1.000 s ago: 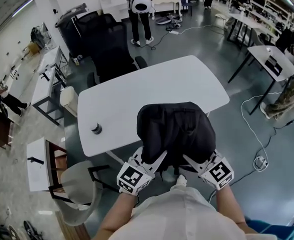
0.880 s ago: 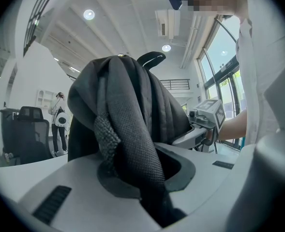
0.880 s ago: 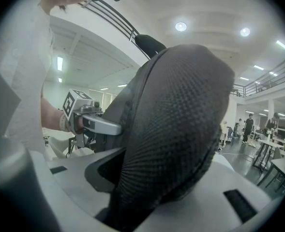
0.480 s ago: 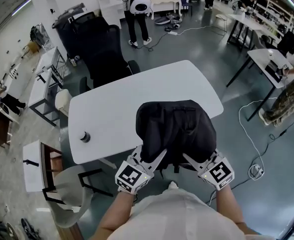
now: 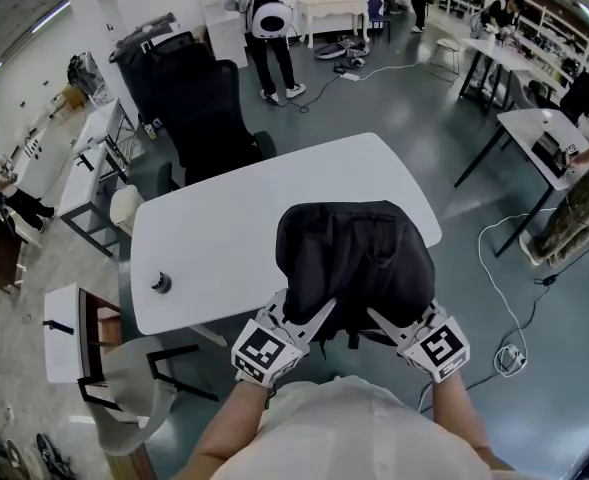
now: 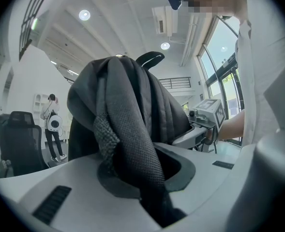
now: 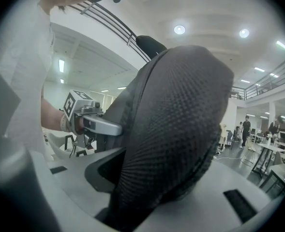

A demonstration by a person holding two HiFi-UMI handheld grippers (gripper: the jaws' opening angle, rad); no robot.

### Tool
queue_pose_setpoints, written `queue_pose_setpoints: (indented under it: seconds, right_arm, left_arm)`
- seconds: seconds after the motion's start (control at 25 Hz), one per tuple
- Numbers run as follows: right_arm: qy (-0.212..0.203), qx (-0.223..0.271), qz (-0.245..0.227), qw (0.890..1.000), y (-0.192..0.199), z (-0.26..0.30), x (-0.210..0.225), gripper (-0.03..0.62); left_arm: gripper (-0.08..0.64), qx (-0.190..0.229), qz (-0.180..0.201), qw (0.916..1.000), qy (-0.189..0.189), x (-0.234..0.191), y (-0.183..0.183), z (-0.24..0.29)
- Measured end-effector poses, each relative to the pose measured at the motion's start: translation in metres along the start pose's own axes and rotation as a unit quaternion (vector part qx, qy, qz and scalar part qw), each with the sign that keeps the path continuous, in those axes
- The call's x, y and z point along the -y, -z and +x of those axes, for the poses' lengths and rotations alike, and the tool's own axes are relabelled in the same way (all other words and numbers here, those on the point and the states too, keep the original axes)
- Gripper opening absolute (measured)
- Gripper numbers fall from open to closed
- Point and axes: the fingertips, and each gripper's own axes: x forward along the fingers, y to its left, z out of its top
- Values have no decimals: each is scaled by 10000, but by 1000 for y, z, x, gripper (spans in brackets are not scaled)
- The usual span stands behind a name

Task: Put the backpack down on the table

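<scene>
A black backpack [image 5: 354,263] hangs in the air over the near right part of the white table [image 5: 224,228], held from below by both grippers. My left gripper [image 5: 309,320] is shut on a thin dark mesh strap [image 6: 127,144] of the bag, which runs down between its jaws. My right gripper [image 5: 389,323] is shut on a thick padded shoulder strap [image 7: 176,129] that fills the space between its jaws. Each gripper shows in the other's view: the right gripper [image 6: 207,122] and the left gripper [image 7: 91,120]. The bag's underside is hidden.
A small dark round object [image 5: 159,283] sits on the table's near left part. A black office chair [image 5: 204,108] stands behind the table and a pale chair [image 5: 139,388] at its near left corner. Other desks [image 5: 559,143] and floor cables [image 5: 509,353] lie to the right.
The table and the small object on it have slid left and nearer in the head view as the backpack is carried along. Both grips look the same.
</scene>
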Motion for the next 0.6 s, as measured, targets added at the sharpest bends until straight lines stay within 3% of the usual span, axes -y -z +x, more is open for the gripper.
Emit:
queue_pose_setpoints:
  seconds: [0.6]
  right_arm:
    - [58,80,59,9999,3,-2,23,181]
  left_arm:
    - [81,-61,75,9999,34,-6,-3,23]
